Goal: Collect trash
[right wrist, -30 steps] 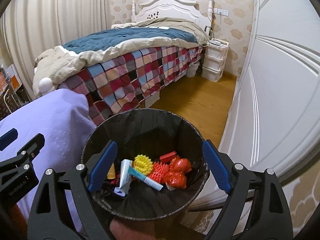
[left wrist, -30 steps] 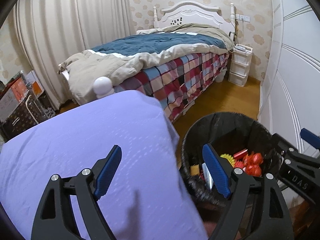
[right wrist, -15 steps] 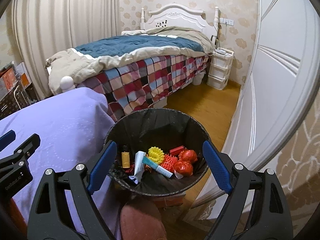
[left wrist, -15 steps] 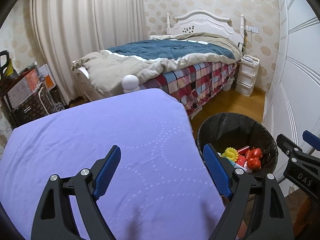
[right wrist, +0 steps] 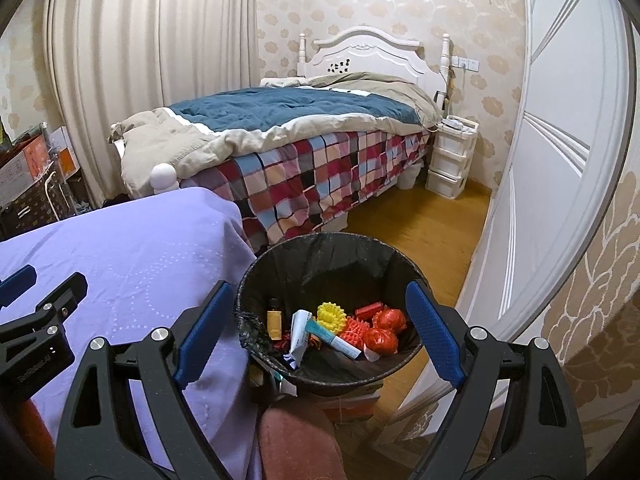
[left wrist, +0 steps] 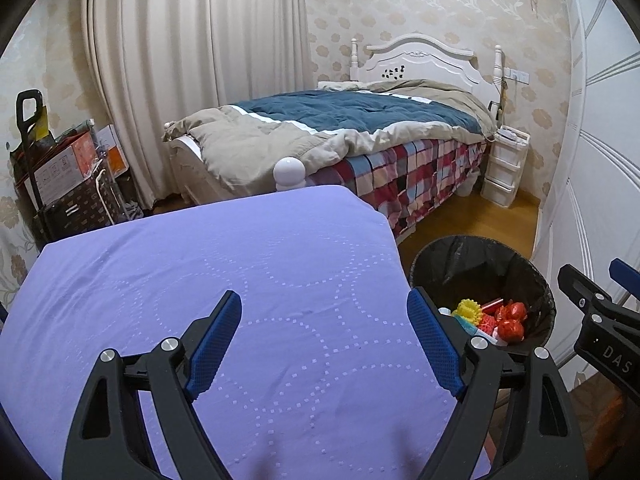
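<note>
A black-lined trash bin (right wrist: 340, 252) stands on the floor beside a table under a purple cloth (left wrist: 200, 280). Inside it lie red crumpled balls (right wrist: 382, 340), a yellow knobbly ring (right wrist: 331, 316), a white and teal tube (right wrist: 340, 340) and a small amber bottle (right wrist: 274, 320). The same bin (left wrist: 480, 256) shows at the right of the left wrist view. My left gripper (left wrist: 324, 340) hangs open over the bare purple cloth, nothing between its fingers. My right gripper (right wrist: 316, 332) is open above and in front of the bin, holding nothing.
A bed (right wrist: 320, 152) with a checked cover and teal quilt fills the back. A white drawer unit (right wrist: 450, 156) stands by the headboard. White wardrobe doors (right wrist: 552, 160) close off the right. Boxes and a trolley (left wrist: 60, 176) stand at the left wall. A knee (right wrist: 296, 436) shows below.
Both grippers have pulled back and risen, so the bin looks smaller and farther, and more of the purple cloth is in view. Both stay open and hold nothing.
</note>
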`<action>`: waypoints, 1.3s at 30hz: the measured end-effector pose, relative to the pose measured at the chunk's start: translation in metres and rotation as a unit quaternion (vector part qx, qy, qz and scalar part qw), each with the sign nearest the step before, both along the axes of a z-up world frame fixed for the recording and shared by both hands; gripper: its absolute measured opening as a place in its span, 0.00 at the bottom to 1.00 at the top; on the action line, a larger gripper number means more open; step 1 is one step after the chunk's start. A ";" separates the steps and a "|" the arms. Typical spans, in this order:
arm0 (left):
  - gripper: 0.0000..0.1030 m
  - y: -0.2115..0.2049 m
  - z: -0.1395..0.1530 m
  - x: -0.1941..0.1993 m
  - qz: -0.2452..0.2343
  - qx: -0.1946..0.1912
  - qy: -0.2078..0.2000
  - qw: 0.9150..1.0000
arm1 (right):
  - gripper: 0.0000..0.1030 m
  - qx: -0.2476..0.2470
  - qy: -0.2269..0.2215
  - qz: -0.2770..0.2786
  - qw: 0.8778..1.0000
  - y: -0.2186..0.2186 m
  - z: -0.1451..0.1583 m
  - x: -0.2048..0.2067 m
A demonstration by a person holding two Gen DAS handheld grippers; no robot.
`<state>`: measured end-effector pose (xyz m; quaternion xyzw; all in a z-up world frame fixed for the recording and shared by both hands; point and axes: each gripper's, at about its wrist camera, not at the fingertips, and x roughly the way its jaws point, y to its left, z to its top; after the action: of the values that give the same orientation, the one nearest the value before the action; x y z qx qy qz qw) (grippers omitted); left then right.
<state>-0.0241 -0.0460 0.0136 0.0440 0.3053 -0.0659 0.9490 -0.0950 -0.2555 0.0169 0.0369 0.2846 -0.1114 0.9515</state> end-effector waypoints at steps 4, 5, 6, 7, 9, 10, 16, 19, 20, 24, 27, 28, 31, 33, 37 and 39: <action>0.80 0.001 0.001 0.000 0.000 -0.001 -0.001 1.000 | 0.83 0.000 0.000 0.000 1.000 0.000 0.000 -0.001; 0.80 0.000 0.001 0.000 -0.001 0.000 -0.002 1.000 | 0.83 0.000 -0.001 -0.001 1.000 0.000 0.000 -0.002; 0.80 0.001 0.001 0.000 0.000 0.000 -0.002 1.000 | 0.83 0.000 -0.001 0.000 1.000 0.000 0.000 -0.001; 0.80 0.002 0.001 -0.001 0.000 0.000 -0.003 1.000 | 0.83 0.000 -0.001 0.000 1.000 0.001 0.000 -0.001; 0.80 0.002 0.001 -0.001 0.000 -0.001 -0.003 1.000 | 0.83 -0.001 -0.002 -0.001 1.000 0.000 0.000 -0.002; 0.80 0.003 0.002 -0.002 0.000 -0.001 -0.003 1.000 | 0.83 -0.001 -0.002 0.000 1.000 0.000 0.000 -0.002; 0.80 0.003 0.001 -0.002 0.000 -0.001 -0.002 1.000 | 0.83 -0.001 -0.002 -0.001 1.000 0.001 0.002 -0.004; 0.80 0.003 0.002 -0.002 0.000 -0.001 -0.002 1.000 | 0.83 -0.001 -0.003 -0.001 1.000 0.001 0.003 -0.004; 0.80 0.003 0.001 -0.002 0.000 -0.001 -0.002 1.000 | 0.83 0.000 -0.002 -0.001 1.000 0.001 0.002 -0.004; 0.80 0.003 0.001 -0.002 -0.001 -0.001 -0.003 1.000 | 0.83 -0.001 -0.002 -0.001 1.000 0.001 0.001 -0.004; 0.80 0.004 0.001 -0.002 0.000 -0.001 -0.002 1.000 | 0.83 -0.001 -0.003 -0.001 1.000 0.001 0.002 -0.004; 0.80 0.004 0.001 -0.002 -0.001 -0.001 -0.001 1.000 | 0.83 -0.001 -0.002 -0.001 1.000 0.001 0.001 -0.004; 0.80 0.005 0.001 -0.003 -0.001 -0.001 -0.002 1.000 | 0.83 -0.001 -0.002 -0.001 1.000 0.001 0.001 -0.004; 0.80 0.005 0.002 -0.003 -0.001 0.000 -0.002 1.000 | 0.83 -0.001 -0.002 -0.001 1.000 0.001 0.002 -0.004; 0.80 0.005 0.001 -0.003 -0.001 -0.001 -0.002 1.000 | 0.83 0.000 -0.003 -0.001 1.000 0.001 0.003 -0.005; 0.80 0.006 0.002 -0.003 -0.001 -0.001 -0.001 1.000 | 0.83 -0.001 -0.002 -0.001 1.000 0.001 0.002 -0.005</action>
<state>-0.0271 -0.0404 0.0152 0.0438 0.3039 -0.0669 0.9493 -0.0996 -0.2547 0.0192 0.0366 0.2824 -0.1128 0.9520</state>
